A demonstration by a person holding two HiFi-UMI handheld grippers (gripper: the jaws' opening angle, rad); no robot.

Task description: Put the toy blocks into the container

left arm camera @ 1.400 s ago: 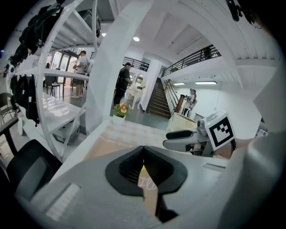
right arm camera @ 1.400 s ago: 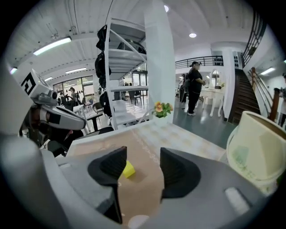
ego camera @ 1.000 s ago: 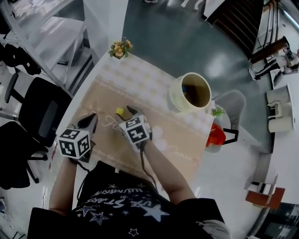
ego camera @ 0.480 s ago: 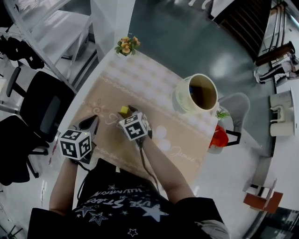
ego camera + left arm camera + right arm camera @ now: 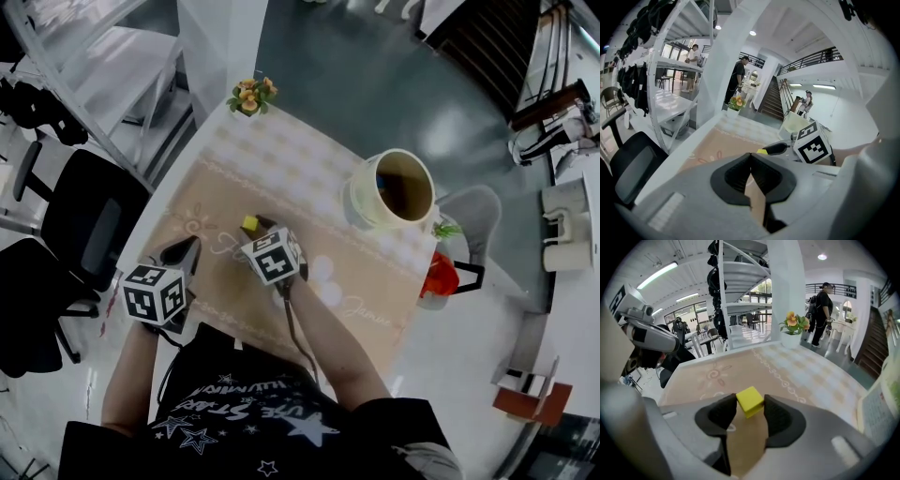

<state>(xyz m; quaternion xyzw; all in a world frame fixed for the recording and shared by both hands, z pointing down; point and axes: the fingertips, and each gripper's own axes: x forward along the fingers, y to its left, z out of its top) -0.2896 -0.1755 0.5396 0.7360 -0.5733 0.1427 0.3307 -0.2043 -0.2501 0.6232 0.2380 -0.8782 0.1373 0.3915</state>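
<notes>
A small yellow block (image 5: 249,223) lies on the beige table runner (image 5: 366,281) in front of me. My right gripper (image 5: 257,225) points down at it. In the right gripper view the block (image 5: 751,398) sits between the black pads (image 5: 719,414), which have just been closing and now touch it on both sides. My left gripper (image 5: 185,249) hovers to the left, shut with nothing between its pads (image 5: 736,176). The cream round container (image 5: 352,197) stands at the table's far right, and what is inside it I cannot tell.
A small pot of flowers (image 5: 248,97) stands at the table's far corner. A red object (image 5: 434,274) and a tiny green plant (image 5: 437,227) sit at the right edge. Black chairs (image 5: 66,234) stand to the left, and a grey chair (image 5: 469,208) stands behind the container.
My right gripper has sunk slightly onto the yellow block, which now sits between its fingertips. The left gripper has hardly moved.
</notes>
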